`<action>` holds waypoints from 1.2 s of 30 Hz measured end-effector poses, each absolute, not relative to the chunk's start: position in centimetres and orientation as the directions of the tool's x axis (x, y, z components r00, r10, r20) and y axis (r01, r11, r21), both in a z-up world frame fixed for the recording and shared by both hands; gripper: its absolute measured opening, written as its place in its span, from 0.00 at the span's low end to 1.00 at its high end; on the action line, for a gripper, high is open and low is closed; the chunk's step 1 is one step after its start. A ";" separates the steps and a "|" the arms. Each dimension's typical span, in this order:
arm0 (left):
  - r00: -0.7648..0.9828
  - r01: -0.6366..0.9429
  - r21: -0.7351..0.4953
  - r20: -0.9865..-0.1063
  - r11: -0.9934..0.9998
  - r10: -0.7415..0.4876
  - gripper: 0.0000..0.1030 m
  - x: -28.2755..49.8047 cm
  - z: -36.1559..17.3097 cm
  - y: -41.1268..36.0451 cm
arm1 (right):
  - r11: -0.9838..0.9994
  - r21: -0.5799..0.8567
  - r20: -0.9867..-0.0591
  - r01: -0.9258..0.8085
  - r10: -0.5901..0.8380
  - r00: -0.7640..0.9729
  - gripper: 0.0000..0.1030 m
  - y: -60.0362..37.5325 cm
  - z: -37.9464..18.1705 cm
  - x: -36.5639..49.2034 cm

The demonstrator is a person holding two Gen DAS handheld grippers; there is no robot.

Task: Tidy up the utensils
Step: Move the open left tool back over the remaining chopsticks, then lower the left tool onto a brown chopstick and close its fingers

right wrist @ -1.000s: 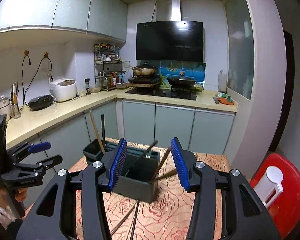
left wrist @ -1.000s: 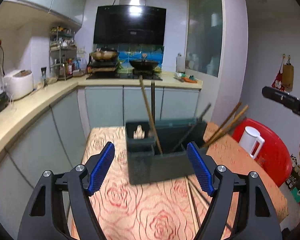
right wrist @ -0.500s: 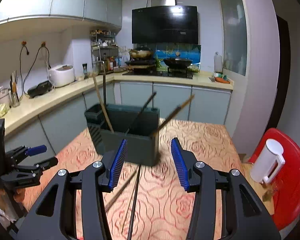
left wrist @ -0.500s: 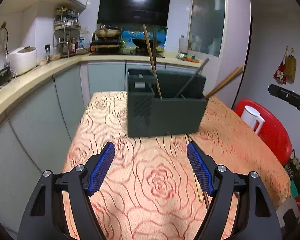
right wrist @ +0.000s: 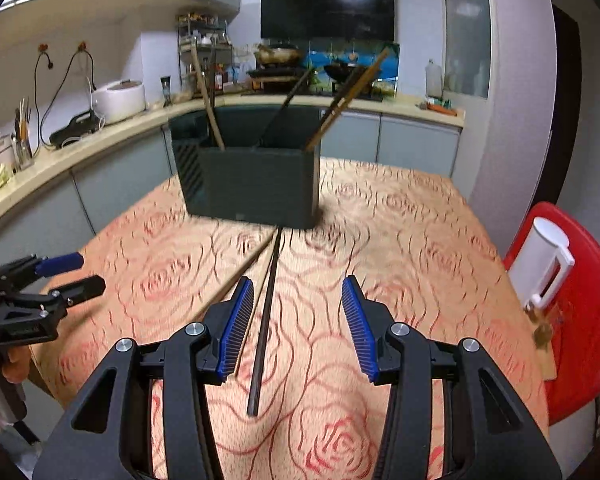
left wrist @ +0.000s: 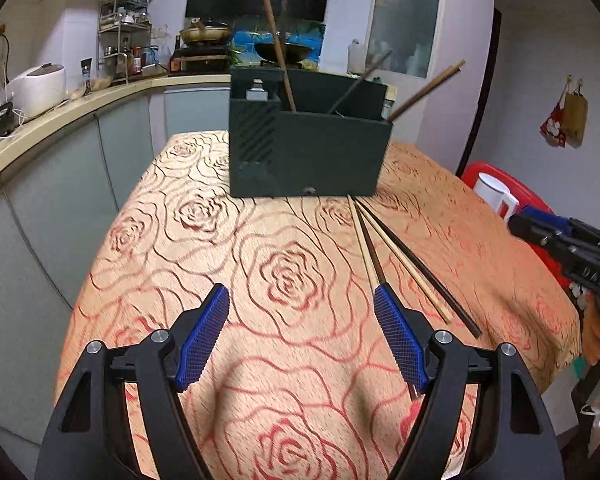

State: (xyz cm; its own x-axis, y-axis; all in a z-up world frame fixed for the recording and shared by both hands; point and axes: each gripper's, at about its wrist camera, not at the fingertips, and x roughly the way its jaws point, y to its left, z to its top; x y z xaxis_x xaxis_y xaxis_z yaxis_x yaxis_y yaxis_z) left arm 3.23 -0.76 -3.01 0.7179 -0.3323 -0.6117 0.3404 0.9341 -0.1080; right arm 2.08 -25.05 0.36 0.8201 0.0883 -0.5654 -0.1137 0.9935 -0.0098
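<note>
A dark green utensil holder point(left wrist: 306, 148) stands on the rose-patterned table, also in the right wrist view point(right wrist: 252, 184). Several chopsticks stick out of it. Several loose chopsticks point(left wrist: 400, 256) lie on the cloth in front of it, running toward me. My left gripper point(left wrist: 300, 340) is open and empty above the cloth, left of the loose chopsticks. My right gripper point(right wrist: 298, 328) is open and empty, with a dark chopstick point(right wrist: 266, 316) lying on the cloth between its fingers, near the left one. The left gripper also shows in the right wrist view point(right wrist: 56, 276), and the right gripper in the left wrist view point(left wrist: 572, 244).
A red stool point(right wrist: 580, 312) with a white jug point(right wrist: 544, 264) stands right of the table. A kitchen counter point(left wrist: 60, 120) with a rice cooker point(left wrist: 40, 88) runs along the left. The stove point(right wrist: 284, 68) is behind the table.
Both grippers have pulled back from the holder and dropped low toward the cloth. The loose chopsticks now lie close in front of them. Both stay open.
</note>
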 end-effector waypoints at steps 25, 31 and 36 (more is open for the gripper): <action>0.586 0.500 -0.124 -0.681 0.857 -0.440 0.39 -0.6 -8.1 -7.3 | 0.989 -0.002 -0.658 -0.148 0.110 0.745 0.42 -23.5 -7.3 0.0; 0.589 0.498 -0.125 -0.677 0.858 -0.441 0.22 -0.4 -8.3 -8.1 | 0.983 -0.014 -0.657 -0.184 0.130 0.743 0.25 -22.7 -7.8 0.0; 0.602 0.492 -0.110 -0.673 0.864 -0.429 0.10 -0.5 -8.3 -8.0 | 0.981 -0.011 -0.651 -0.192 0.139 0.746 0.18 -22.6 -7.9 0.0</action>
State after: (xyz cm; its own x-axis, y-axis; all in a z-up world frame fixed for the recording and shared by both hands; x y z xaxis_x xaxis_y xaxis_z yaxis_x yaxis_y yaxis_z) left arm -0.51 -7.97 -8.30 0.6024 -0.4288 -0.6732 0.4916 0.8638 -0.1103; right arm -0.01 -22.58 -7.89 0.7461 0.1386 -0.6513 -0.1917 0.9814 -0.0108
